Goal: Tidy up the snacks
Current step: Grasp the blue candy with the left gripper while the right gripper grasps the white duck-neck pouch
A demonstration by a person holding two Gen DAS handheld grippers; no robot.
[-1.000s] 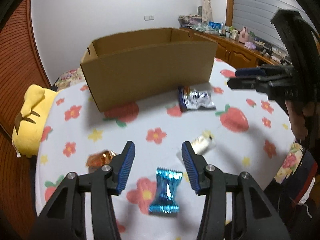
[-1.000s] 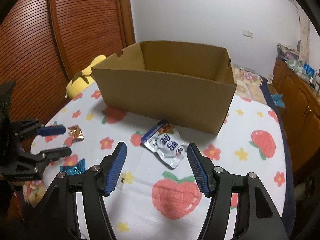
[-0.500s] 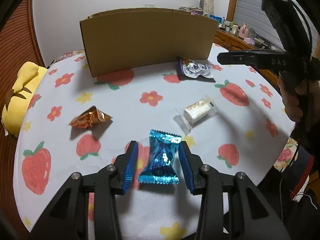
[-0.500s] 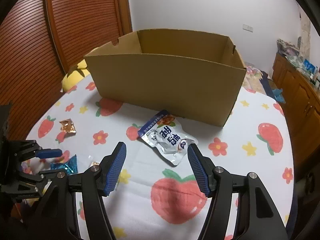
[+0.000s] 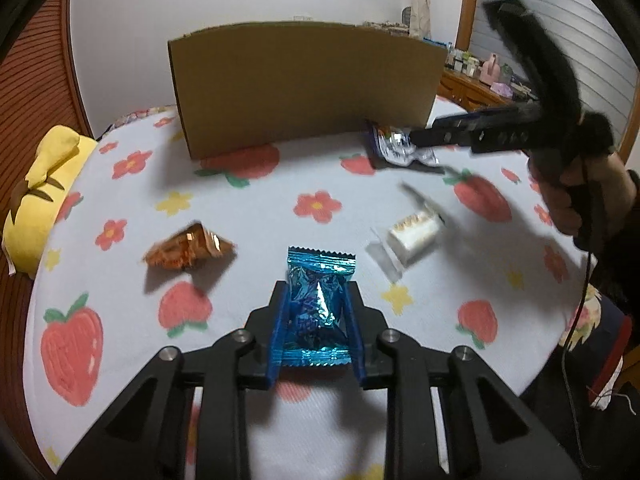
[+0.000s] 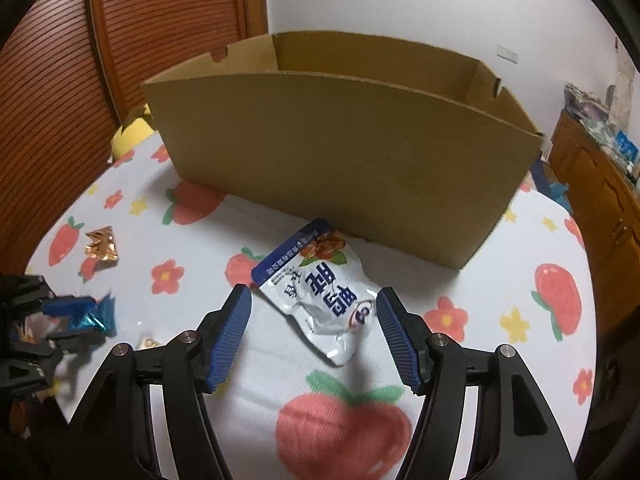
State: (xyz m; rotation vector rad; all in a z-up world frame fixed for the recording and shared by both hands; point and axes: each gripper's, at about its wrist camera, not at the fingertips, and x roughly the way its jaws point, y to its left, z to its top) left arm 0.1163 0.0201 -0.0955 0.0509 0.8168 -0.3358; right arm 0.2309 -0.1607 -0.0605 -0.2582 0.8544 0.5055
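Observation:
My left gripper [image 5: 316, 296] is shut on a blue foil candy [image 5: 318, 304] on the flowered tablecloth; it also shows in the right wrist view [image 6: 94, 314]. My right gripper [image 6: 314, 308] is open, its fingers on either side of a white and blue snack pouch [image 6: 320, 292] lying in front of the open cardboard box [image 6: 340, 152]. The pouch [image 5: 400, 146] and right gripper [image 5: 440, 134] show in the left view too. An orange foil candy [image 5: 188, 246] and a white wrapped candy [image 5: 412, 236] lie loose on the cloth.
A yellow plush toy [image 5: 40, 196] sits at the table's left edge. The round table's edge [image 5: 560, 352] curves close on the right. A wooden cabinet with clutter [image 6: 600, 168] stands right of the table, wooden doors [image 6: 80, 60] to the left.
My left gripper has closed on the blue candy. My right gripper has moved down and forward until its open fingers straddle the snack pouch.

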